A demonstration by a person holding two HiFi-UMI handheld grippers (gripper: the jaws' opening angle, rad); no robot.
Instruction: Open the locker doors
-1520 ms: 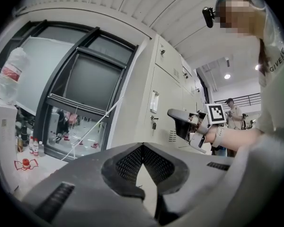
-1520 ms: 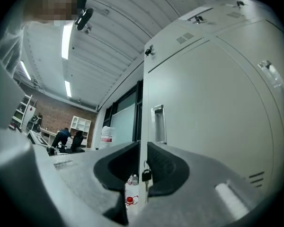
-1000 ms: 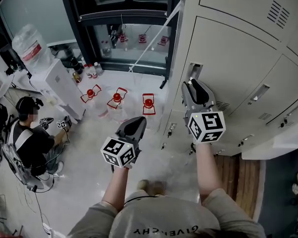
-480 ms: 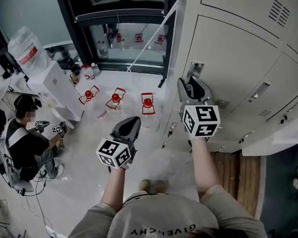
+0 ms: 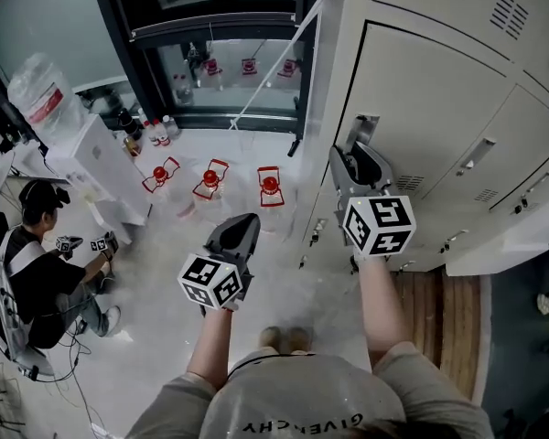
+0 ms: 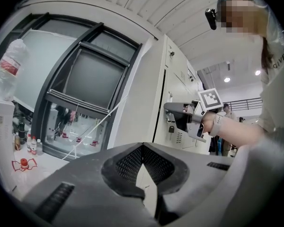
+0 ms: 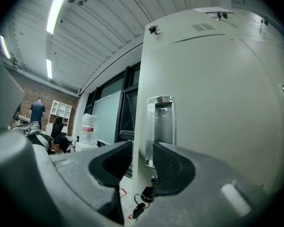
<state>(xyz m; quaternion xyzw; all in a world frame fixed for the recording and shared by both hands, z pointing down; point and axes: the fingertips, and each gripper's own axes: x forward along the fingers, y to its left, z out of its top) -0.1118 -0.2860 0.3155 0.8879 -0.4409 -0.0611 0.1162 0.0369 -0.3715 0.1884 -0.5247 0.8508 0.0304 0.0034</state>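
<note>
At the left edge of the lockers (image 5: 494, 90), the right gripper (image 5: 355, 158) is held level in front of a pale door (image 5: 430, 108). It is pointed at the recessed metal handle (image 5: 361, 128) set near that door's left edge. In the right gripper view its jaws (image 7: 143, 148) are seen apart, having just been opened wider and then eased in slightly. The lower end of the handle (image 7: 160, 122) and the corner of the lockers are framed between them. No pad is seen pressed on anything, though whether a tip touches the handle cannot be told. A bunch of keys (image 7: 141, 203) is hung just below the handle. The door (image 7: 213, 89) is seen flush with its neighbours, not swung out. The left gripper (image 5: 242, 227) is held level over the floor (image 5: 284, 300), apart from the lockers and to the left of the right gripper. In the left gripper view its jaws (image 6: 142, 148) are seen closed tip to tip with nothing gripped. By the left edge of the floor a person (image 5: 37, 273) is seated near a water dispenser (image 5: 96, 158).
</note>
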